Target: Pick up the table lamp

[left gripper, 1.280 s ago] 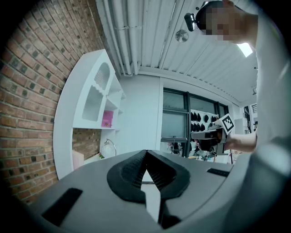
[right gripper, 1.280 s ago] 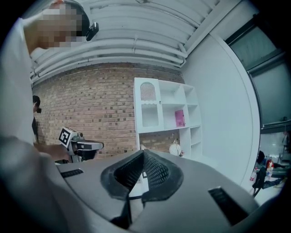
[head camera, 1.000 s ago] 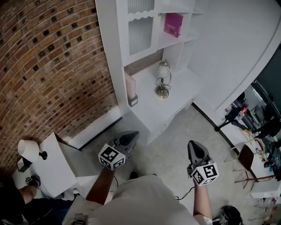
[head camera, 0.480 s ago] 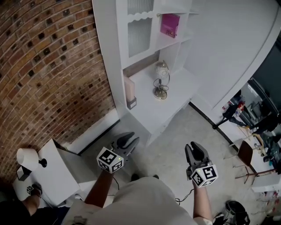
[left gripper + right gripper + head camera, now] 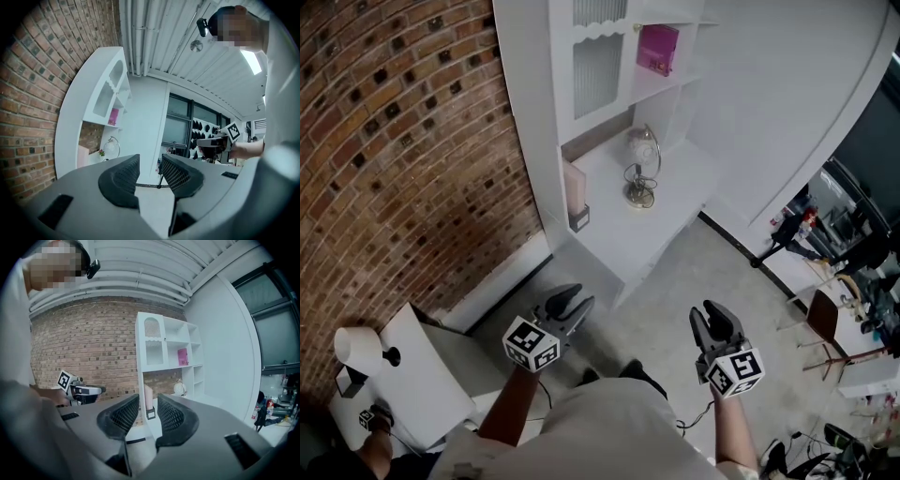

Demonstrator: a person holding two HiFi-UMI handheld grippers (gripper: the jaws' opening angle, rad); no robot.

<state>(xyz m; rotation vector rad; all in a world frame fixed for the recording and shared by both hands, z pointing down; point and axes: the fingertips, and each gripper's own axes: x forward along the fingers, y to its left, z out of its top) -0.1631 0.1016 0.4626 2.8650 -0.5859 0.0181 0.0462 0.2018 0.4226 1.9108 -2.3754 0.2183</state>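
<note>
Both left gripper (image 5: pixel 574 300) and right gripper (image 5: pixel 712 314) reach forward, empty fingers (image 5: pixel 119 180) opening.

We see the table lamp (image 5: pixel 641 171) standing upright on the white counter (image 5: pixel 682 204) of the shelf unit (image 5: pixel 528 103), in the open recess beneath the upper shelves. It has a pale, rounded globe shade (image 5: pixel 642 145) framed by a thin metal hoop. Its round metallic base (image 5: pixel 639 197) rests flat near the counter's middle.
</note>
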